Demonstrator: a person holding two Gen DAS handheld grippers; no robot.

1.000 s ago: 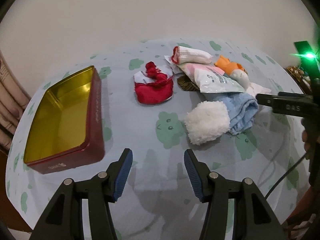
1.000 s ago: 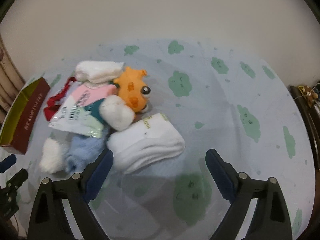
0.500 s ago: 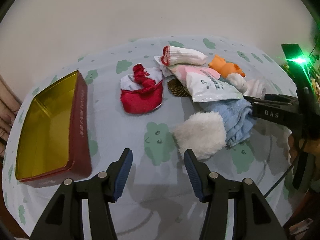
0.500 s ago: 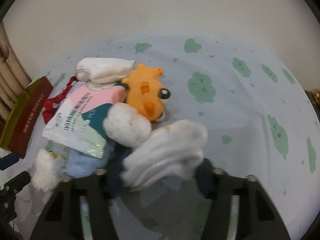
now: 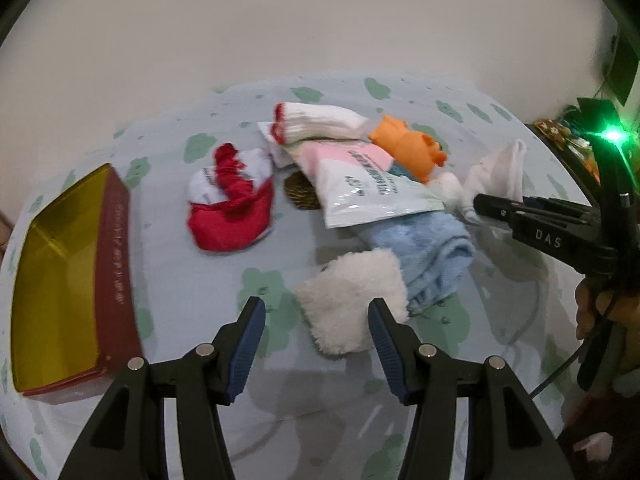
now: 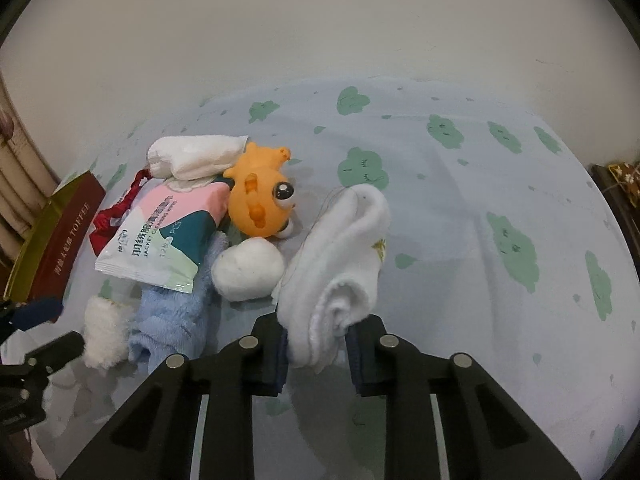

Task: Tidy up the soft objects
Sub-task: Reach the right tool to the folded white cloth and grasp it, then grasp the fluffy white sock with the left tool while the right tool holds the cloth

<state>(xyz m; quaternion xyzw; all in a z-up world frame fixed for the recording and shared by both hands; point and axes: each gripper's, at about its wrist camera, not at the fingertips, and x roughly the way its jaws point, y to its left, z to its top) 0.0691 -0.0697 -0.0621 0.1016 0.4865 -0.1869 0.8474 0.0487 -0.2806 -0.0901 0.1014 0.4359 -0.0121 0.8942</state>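
My right gripper (image 6: 316, 332) is shut on a folded white sock (image 6: 340, 264), which stands up bunched between its pads, lifted at the pile's right edge. In the left wrist view that sock (image 5: 500, 172) shows at the tip of the right gripper (image 5: 480, 204). My left gripper (image 5: 316, 332) stands open above the cloth, with a fluffy white mitt (image 5: 356, 300) partly between its fingers, untouched. The pile holds a blue towel (image 5: 424, 248), a wipes pack (image 5: 360, 188), an orange toy (image 6: 260, 196), a white ball (image 6: 248, 268) and a red-trimmed sock roll (image 5: 320, 122).
An open red tin with a gold inside (image 5: 60, 280) sits at the left of the table. A red and white pouch (image 5: 232, 208) lies between tin and pile. The cloud-print tablecloth (image 6: 480, 240) runs bare to the right. A person's hand (image 5: 592, 308) holds the right gripper.
My right gripper has shut on the white sock and raised it upright. My left gripper has slid toward the pile, so the fluffy mitt now lies between its open fingers.
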